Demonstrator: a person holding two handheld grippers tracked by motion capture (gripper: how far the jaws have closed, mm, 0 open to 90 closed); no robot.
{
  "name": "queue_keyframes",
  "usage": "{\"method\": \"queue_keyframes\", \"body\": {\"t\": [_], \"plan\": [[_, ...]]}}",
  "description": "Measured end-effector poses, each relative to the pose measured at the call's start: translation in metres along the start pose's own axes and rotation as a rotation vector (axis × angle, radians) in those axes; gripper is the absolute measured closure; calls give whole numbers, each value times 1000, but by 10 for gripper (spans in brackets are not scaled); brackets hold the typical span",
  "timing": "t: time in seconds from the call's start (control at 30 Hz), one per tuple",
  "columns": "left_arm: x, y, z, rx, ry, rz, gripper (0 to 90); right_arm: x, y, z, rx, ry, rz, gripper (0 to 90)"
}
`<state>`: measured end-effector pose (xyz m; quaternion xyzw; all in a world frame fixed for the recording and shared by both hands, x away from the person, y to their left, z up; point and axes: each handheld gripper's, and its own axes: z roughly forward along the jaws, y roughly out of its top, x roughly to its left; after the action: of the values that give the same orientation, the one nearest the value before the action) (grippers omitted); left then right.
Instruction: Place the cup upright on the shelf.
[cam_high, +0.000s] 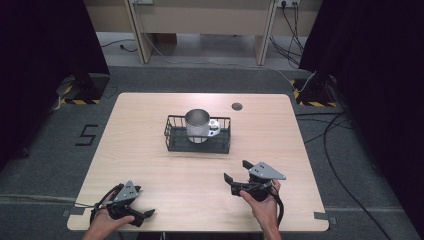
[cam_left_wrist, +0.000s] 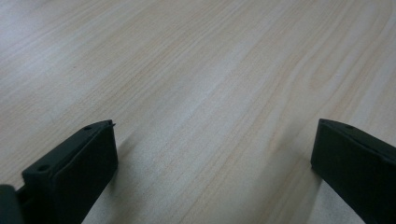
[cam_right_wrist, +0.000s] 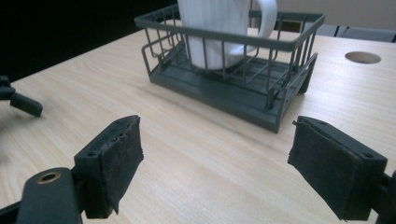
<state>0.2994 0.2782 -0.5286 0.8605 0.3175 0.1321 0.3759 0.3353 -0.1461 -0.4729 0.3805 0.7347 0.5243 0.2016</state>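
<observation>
Both tongs are spread wide with nothing between the jaws. Left gripper (cam_high: 145, 214) sits low at the near left corner of the pale wood-grain table (cam_high: 150, 125), well short of the dark wire basket (cam_high: 197, 142). That basket sits mid-table with a white ribbed mug (cam_high: 198, 126) standing upright inside. Right gripper (cam_high: 237, 171), held in a hand (cam_high: 262, 200), is nearer the basket, pointing at it.
</observation>
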Motion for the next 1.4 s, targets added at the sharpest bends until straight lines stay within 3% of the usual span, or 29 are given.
{"method": "queue_keyframes", "body": {"t": [0.27,0.8,1.4], "plan": [[0,0,0,0,0,0,0,3,-11,5,50,24,-11,162],[0,0,0,0,0,0,0,10,-33,0,119,50,-6,162],[0,0,0,0,0,0,0,16,-50,4,246,39,-21,154]]}}
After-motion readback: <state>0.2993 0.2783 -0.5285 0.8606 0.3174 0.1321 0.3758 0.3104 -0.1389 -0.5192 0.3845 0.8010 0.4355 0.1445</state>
